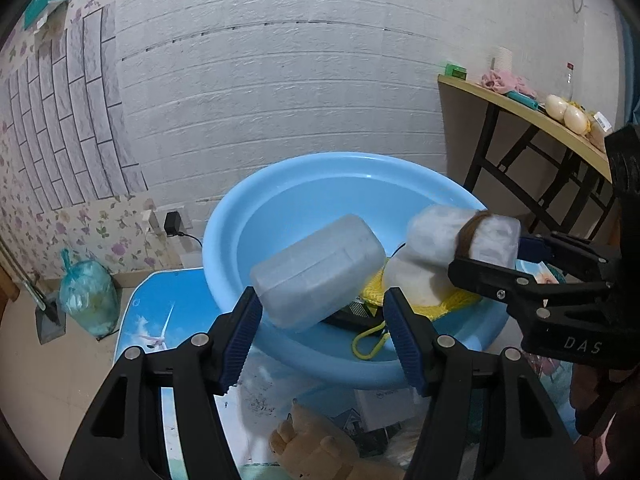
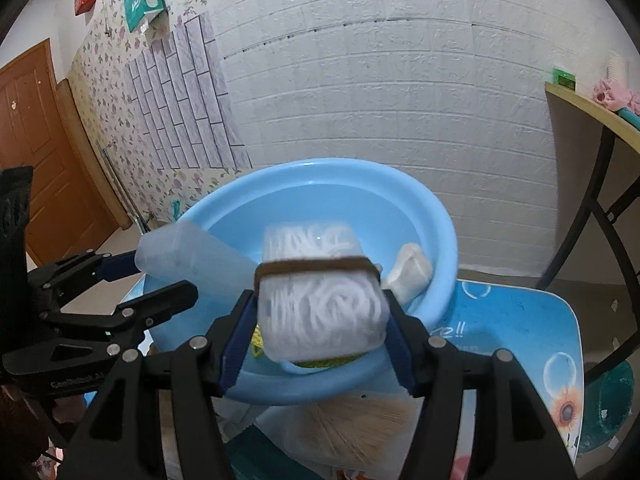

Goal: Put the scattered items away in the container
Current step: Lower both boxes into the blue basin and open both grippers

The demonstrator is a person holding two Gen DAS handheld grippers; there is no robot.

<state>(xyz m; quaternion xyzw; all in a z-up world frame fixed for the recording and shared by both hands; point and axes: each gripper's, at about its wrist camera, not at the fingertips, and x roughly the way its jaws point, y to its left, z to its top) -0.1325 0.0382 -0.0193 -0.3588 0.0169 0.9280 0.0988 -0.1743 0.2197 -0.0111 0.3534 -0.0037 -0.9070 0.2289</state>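
Observation:
A light blue basin [image 1: 280, 208] stands on a small blue printed table; it also shows in the right wrist view [image 2: 436, 216]. My left gripper [image 1: 320, 312] is open, and a frosted plastic box [image 1: 316, 270] hangs over the basin just beyond its fingertips. My right gripper [image 2: 320, 320] is shut on a white yarn bundle with a brown band [image 2: 320, 304], held over the basin's near rim. The left wrist view shows that bundle [image 1: 464, 240] too. Inside the basin lie a yellow net bag with pale round items [image 1: 416, 280] and a yellow carabiner [image 1: 368, 346].
A tan plush toy [image 1: 316, 444] and a white box [image 1: 380, 404] lie on the table before the basin. A straw brush [image 2: 356, 424] lies below my right gripper. A side table [image 1: 520, 112] with clutter stands at the right. A tied bag [image 1: 88, 296] sits on the floor.

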